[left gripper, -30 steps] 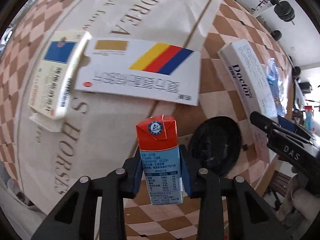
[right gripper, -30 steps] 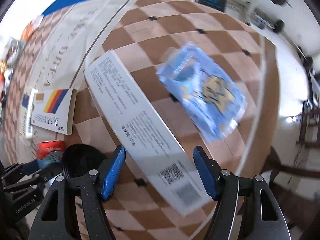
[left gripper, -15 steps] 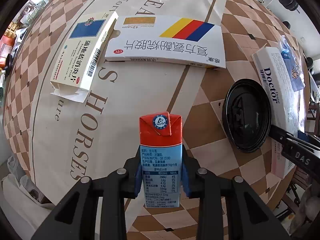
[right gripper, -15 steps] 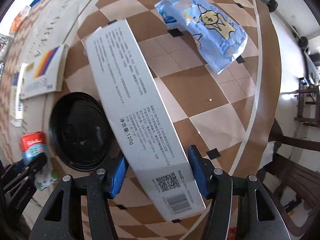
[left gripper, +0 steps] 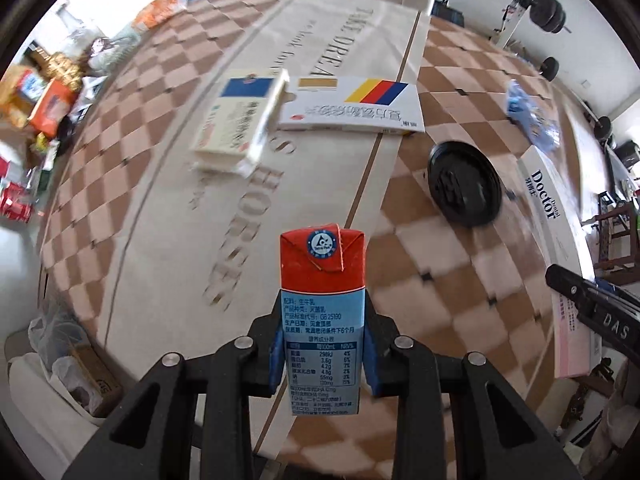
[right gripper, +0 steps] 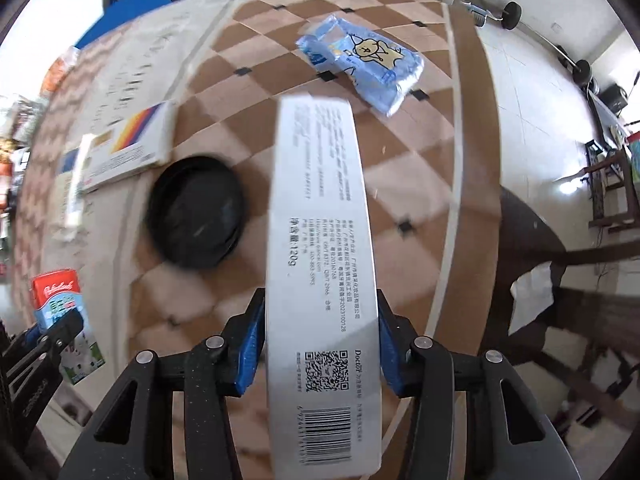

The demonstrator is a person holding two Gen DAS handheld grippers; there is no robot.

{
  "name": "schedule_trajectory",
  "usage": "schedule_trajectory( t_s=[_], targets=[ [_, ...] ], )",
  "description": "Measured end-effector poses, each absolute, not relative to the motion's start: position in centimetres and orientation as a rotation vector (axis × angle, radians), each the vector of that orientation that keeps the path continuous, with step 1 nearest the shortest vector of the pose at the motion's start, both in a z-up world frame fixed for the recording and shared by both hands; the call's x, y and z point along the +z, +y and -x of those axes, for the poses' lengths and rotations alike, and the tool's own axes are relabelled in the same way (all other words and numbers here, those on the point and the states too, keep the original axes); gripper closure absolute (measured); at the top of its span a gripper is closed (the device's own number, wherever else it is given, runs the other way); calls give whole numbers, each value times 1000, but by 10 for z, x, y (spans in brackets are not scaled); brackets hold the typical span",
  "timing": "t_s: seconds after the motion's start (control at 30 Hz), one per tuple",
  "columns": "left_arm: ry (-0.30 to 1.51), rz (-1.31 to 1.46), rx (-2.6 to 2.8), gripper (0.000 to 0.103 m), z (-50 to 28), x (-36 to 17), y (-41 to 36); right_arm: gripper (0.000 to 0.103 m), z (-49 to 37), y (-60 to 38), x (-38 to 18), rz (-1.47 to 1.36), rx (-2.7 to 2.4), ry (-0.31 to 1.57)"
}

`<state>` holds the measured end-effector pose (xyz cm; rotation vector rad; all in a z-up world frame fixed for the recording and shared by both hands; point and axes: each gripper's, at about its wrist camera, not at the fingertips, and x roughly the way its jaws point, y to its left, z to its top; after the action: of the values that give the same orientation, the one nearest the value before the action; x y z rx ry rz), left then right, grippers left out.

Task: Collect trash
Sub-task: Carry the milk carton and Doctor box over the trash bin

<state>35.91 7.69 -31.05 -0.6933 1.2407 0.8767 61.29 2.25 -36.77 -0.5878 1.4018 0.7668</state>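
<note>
Right tongs (right gripper: 322,346) clamped on a long white toothpaste box (right gripper: 320,248), blue pads pressed to both long sides, box raised off the checkered surface (right gripper: 424,184) and running away from the camera. Black round lid (right gripper: 196,212) lying flat just left of the box, blue cartoon-printed wrapper (right gripper: 364,62) beyond the box's far end near the surface's far right edge, white striped medicine box (right gripper: 128,140) farther left past the lid. At lower left, left tongs (right gripper: 44,340) closed on a red-and-blue milk carton (right gripper: 62,308).
</note>
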Motion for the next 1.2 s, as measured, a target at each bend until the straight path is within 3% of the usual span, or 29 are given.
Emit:
schedule_trajectory(
  t_s=[0.37,0.57,0.83,1.2],
  targets=[
    [1143,796,911,76,-204,-294,1,52,-407,-90,-297,509,979,1424],
    [1206,939,925,76,-106,-331,-43,53,-285,-142,-313,546,1105,1520],
    [1306,1136,902,76,-60,-443,-55,53,-193,-184,-411,739,1104,1671],
    [1416,1332,737,75,-86,-672,-26,53,-199,-192,-644,786,895,1819]
  ],
)
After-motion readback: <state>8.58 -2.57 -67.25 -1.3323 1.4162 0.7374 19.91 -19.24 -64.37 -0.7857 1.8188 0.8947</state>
